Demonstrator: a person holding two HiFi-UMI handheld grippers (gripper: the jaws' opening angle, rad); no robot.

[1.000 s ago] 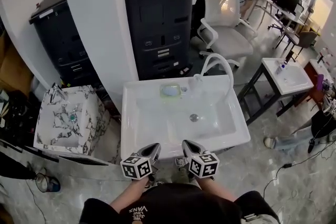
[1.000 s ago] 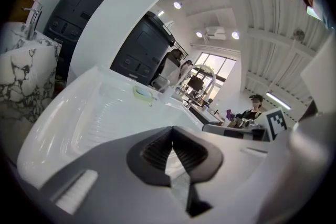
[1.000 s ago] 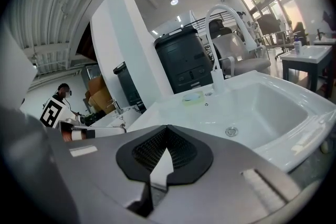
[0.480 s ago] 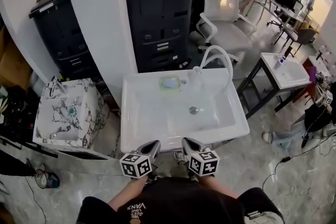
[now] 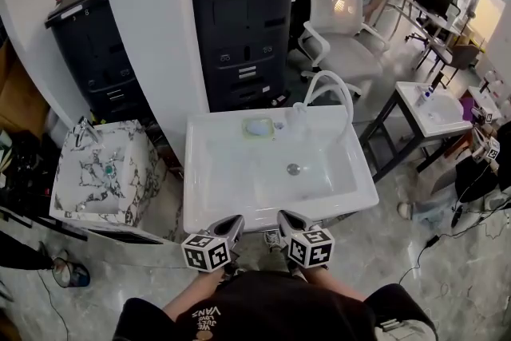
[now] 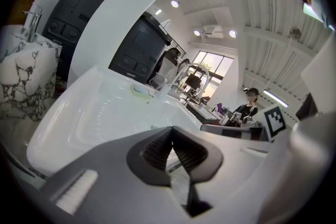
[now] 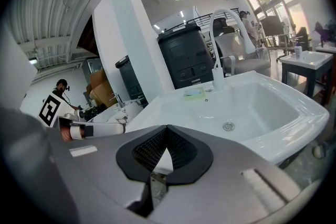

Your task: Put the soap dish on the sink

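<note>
Barely anything has changed over the last second. The left tongs point(image 5: 232, 224) and the right tongs point(image 5: 284, 220) still hang side by side just short of the sink's point(image 5: 200, 208) front rim, where they were. Only my framing has drifted, so the sink now sits a touch higher in the head view.

Both pairs are pressed together. In each gripper view the ribbed pads meet with nothing pinched between them, so I'm carrying nothing.

The soap dish point(image 5: 258, 126), pale green with something bluish in it, rests on the sink's back ledge. It is just left of the faucet point(image 5: 329, 89) and hasn't shifted. The sink's bowl is bare apart from the drain point(image 5: 293, 168).

My reading is that the dish is already where the task wants it. The tongs are well apart from it, across the whole bowl, so this looks like a pulled-back finish and not an approach.

Now for writing. The dark shirt point(image 5: 263, 307) below the sink's front edge carries upside-down print that reads like "VANS", with smaller lines I can't make out. The 2 marker cubes point(image 5: 207, 252) show only black-and-white square patterns, no letters. The dark cabinets point(image 5: 239, 20) behind the sink have small white labels, too small to read. I can see no brand on the sink or the dish.
</note>
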